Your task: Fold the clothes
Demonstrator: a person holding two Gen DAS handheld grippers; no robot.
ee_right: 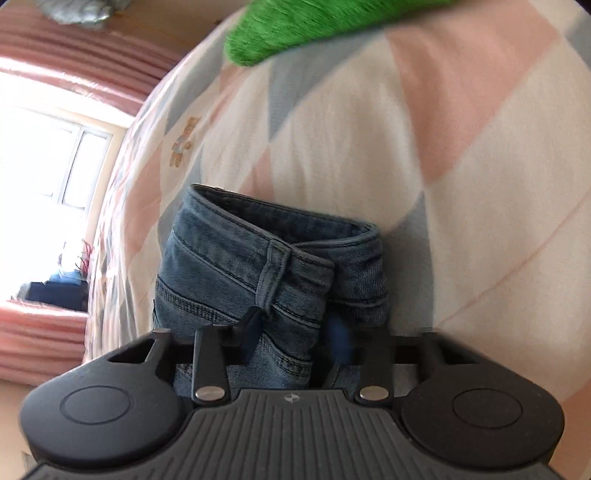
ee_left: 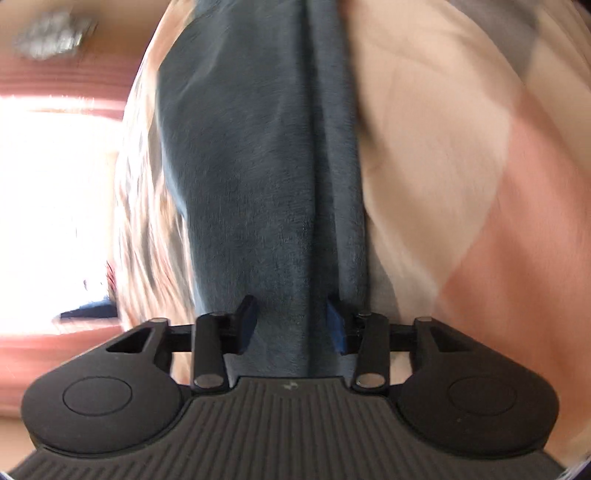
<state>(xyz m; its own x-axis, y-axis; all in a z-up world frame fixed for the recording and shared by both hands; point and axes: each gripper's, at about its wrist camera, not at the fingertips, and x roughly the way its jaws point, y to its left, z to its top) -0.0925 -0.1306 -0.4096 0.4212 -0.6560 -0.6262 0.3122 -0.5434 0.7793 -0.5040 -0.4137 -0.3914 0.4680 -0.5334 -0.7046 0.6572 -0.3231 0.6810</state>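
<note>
**Both grippers at the jeans on the bed**

The left gripper (ee_left: pixel 291 325) pointed along a long run of blue denim, the jeans (ee_left: pixel 258 166), which stretched away from it over the quilt (ee_left: pixel 461 166). Its 2 fingers stood on either side of a lengthwise fold in the cloth, with a moderate gap between the blue pads (ee_left: pixel 334 326). The view was blurred, and I could not tell whether the pads pressed the denim or merely flanked it.

The right gripper (ee_right: pixel 295 334) pointed at the waistband end of the jeans (ee_right: pixel 266 266), which rose bunched from the pink, white and grey quilt (ee_right: pixel 461 147). A belt loop (ee_right: pixel 271 277) sat just ahead of the left finger. The fingers straddled the denim below the waistband; the right pad was smeared by blur, so whether it gripped could not be told.

A green cloth (ee_right: pixel 314 26) lay on the quilt well beyond the jeans. A bright window (ee_right: pixel 55 158) and pink curtains (ee_right: pixel 74 55) showed at the left.
</note>
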